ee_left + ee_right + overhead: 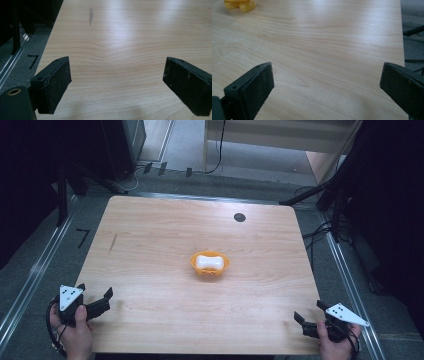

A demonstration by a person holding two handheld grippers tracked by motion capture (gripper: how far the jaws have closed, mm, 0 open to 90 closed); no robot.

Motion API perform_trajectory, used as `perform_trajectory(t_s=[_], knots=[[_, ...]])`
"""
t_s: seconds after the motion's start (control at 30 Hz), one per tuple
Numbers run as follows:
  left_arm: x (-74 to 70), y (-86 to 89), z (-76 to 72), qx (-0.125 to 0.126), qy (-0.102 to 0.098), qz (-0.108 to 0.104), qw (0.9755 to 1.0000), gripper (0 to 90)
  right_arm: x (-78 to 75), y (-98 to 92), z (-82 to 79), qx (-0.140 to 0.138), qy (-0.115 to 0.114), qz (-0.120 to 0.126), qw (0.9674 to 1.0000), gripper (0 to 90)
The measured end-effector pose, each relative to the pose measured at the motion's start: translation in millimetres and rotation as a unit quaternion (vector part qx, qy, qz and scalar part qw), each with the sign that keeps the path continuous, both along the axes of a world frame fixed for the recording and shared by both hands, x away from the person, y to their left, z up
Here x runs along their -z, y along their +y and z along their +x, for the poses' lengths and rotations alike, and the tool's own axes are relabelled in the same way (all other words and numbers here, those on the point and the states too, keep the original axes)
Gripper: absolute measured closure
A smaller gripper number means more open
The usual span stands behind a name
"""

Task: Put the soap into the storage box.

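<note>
Down at the near edge, both hands sat low: the left hand (pixel 75 332) gripped the left gripper (pixel 95 294) at the near left corner of the wooden desk (pixel 160 250), and the right hand (pixel 334 344) held the right gripper (pixel 310 312) at the near right corner. Left fingers (pixel 51 85) stood wide apart with nothing but bare wood grain between them, as the left gripper view made plain. Right fingers (pixel 249 91) were spread just as wide, empty too, over bare desk. Well apart from both grippers, out near the middle of the desk, sat an orange bowl (pixel 210 265), with a white bone-shaped piece (pixel 209 262) lying inside it. From the right gripper view, a sliver of the bowl's orange underside peeked in at the far left corner. Farther back, a small dark round spot (pixel 240 217) marked the desk toward its far edge. Off the left side, a black "7" (pixel 82 237) was marked on the grey floor.
</note>
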State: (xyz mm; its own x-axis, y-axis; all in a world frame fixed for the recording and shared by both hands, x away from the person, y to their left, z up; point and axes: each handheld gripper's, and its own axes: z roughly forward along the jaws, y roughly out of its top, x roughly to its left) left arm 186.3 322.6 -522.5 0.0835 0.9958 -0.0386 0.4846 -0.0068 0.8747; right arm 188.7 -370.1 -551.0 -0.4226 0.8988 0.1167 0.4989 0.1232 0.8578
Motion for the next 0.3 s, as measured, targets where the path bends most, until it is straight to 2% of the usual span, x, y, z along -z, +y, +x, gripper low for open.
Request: perform_trajectory(t_s=[0.1, 0.13, 0.17, 0.2, 0.3], knots=[[0.0, -0.3, 0.4, 0.001, 0.002, 0.001, 1.0, 8.3, 0.1, 2.1, 1.0, -0.002, 0.003, -0.008, 1.0, 0.0], [0.1, -0.8, 0.7, 0.002, 0.002, 0.002, 1.0, 8.3, 0.4, 5.7, 2.1, -0.007, 0.006, -0.027, 0.9996, 0.0], [0.1, -0.8, 0.7, 0.002, 0.002, 0.002, 1.0, 8.3, 0.4, 5.7, 2.1, -0.007, 0.006, -0.027, 0.9996, 0.0], [0.2, -1.4, 0.9, 0.002, 0.002, 0.004, 1.0, 8.3, 0.8, 9.5, 3.5, -0.011, 0.012, -0.043, 0.9989, 0.0], [0.2, -2.2, 0.9, 0.002, 0.003, 0.009, 1.0, 8.3, 0.8, 12.5, 4.6, -0.012, 0.008, -0.051, 0.9986, 0.0]])
